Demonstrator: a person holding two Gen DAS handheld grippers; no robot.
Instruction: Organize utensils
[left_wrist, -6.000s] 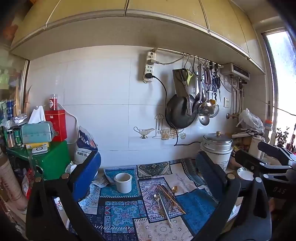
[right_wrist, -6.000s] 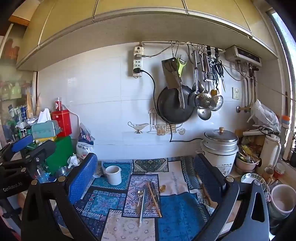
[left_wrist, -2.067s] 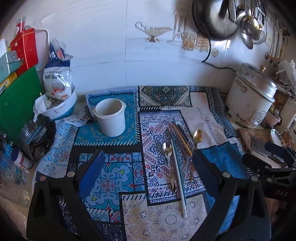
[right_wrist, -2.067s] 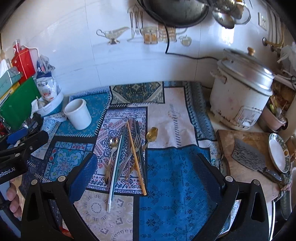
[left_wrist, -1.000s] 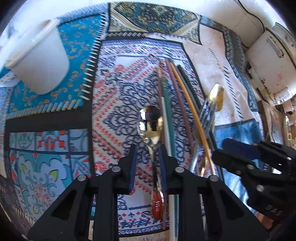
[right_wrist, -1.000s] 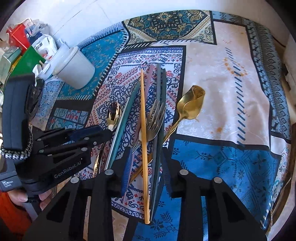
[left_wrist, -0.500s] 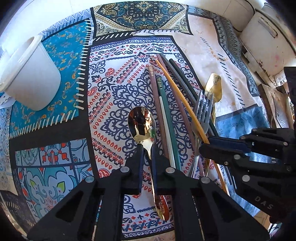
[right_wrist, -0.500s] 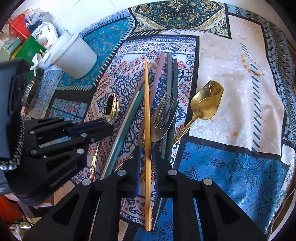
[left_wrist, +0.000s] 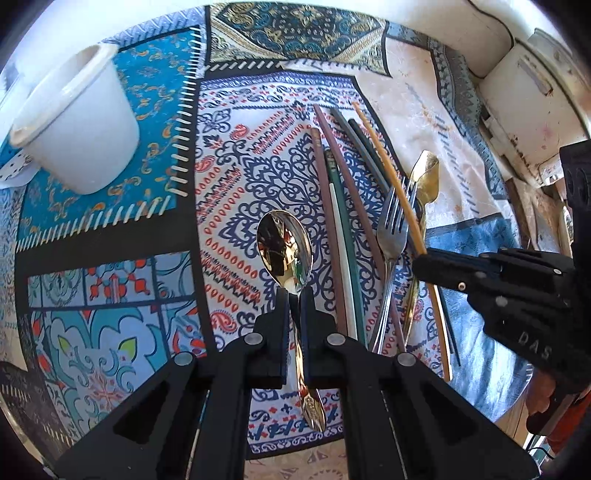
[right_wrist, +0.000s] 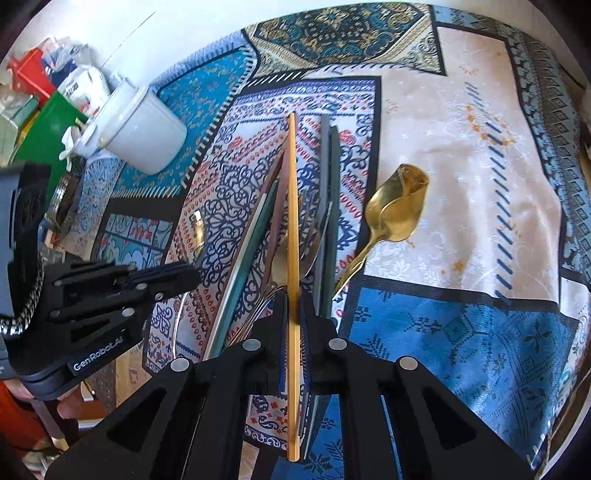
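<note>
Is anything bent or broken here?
Yes. The gold spoon lying right of the fork and chopsticks has a crumpled, folded bowl. The shiny spoon in the left gripper looks smooth and normal.

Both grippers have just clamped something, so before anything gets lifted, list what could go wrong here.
1. The right gripper pinches the yellow chopstick, which lies across the fork; lifting may drag the fork or neighbouring chopsticks.
2. The left gripper holds the spoon by its thin neck; it could pivot or slip.
3. The cup is some way off; either piece could drop on the way.
</note>
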